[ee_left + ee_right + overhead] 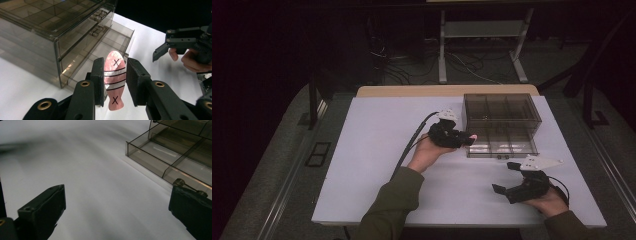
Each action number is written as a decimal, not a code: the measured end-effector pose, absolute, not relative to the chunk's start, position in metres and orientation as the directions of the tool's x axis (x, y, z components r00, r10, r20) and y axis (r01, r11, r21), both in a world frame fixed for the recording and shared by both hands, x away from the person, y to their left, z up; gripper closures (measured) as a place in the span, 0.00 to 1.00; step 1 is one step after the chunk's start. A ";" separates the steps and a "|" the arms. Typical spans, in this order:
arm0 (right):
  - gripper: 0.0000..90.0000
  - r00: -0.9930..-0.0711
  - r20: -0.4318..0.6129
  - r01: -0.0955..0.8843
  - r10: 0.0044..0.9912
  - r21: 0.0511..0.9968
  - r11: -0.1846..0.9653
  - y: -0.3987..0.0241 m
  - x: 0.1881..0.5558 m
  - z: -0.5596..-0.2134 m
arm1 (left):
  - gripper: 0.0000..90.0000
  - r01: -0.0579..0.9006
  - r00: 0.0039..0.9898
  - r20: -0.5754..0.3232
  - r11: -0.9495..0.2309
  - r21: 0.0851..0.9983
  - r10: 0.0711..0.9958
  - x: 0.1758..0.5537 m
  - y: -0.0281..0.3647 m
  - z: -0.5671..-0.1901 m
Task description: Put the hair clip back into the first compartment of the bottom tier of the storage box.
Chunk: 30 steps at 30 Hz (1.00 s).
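The white surface [377,165] is the biggest thing here, matte, smooth and rectangular. Toward its far right stands a smoky translucent plastic drawer cabinet [502,112], boxy and hard-edged, with internal dividers showing through its walls. Its bottom drawer [502,146] is pulled out toward the person; it is shallow, split into compartments, and looks empty from what shows.

The right tongs [509,177] hang near the front right of the surface, jaws spread wide with nothing between them, just in front of the open drawer.

The left tongs [115,80] sit at the drawer's left front corner and are pinching a small pink fish [114,80]. It is a flat, glossy piece with a pearly sheen, white bands edged in black across its middle, and a black X near each end. The black pads grip its flanks; the head points away toward the drawer and the tail hangs free beneath.

The step in hand looks like placing the fish into the open drawer. To do it well, I would carry the fish over the drawer's front wall, centre it above one compartment clear of the dividers, lower it close to the floor, then release gently, since the slick, thin shape could skid or bounce on hard plastic.
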State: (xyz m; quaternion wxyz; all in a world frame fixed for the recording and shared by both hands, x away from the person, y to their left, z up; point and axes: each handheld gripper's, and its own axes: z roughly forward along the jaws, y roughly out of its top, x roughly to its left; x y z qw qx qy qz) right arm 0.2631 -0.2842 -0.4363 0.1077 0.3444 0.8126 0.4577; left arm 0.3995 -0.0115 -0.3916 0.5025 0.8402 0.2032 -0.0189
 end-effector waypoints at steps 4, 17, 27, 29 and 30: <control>0.01 -0.739 0.142 0.461 0.659 0.819 0.341 -0.285 0.263 -0.436 | 0.75 0.356 0.919 -0.230 -0.422 0.834 0.320 0.404 -0.019 -0.396; 0.01 -0.740 0.142 0.460 0.657 0.820 0.341 -0.285 0.263 -0.436 | 0.76 0.369 0.913 -0.236 -0.424 0.827 0.334 0.414 -0.039 -0.411; 0.01 -0.740 0.143 0.458 0.657 0.822 0.338 -0.286 0.263 -0.436 | 0.75 0.348 0.922 -0.195 -0.493 0.798 0.335 0.417 -0.057 -0.424; 0.01 -0.738 0.147 0.462 0.659 0.822 0.334 -0.286 0.263 -0.435 | 0.75 0.341 0.924 -0.182 -0.511 0.789 0.337 0.417 -0.060 -0.426; 0.01 -0.738 0.147 0.461 0.659 0.822 0.333 -0.286 0.263 -0.435 | 0.75 0.337 0.925 -0.174 -0.518 0.786 0.338 0.417 -0.061 -0.427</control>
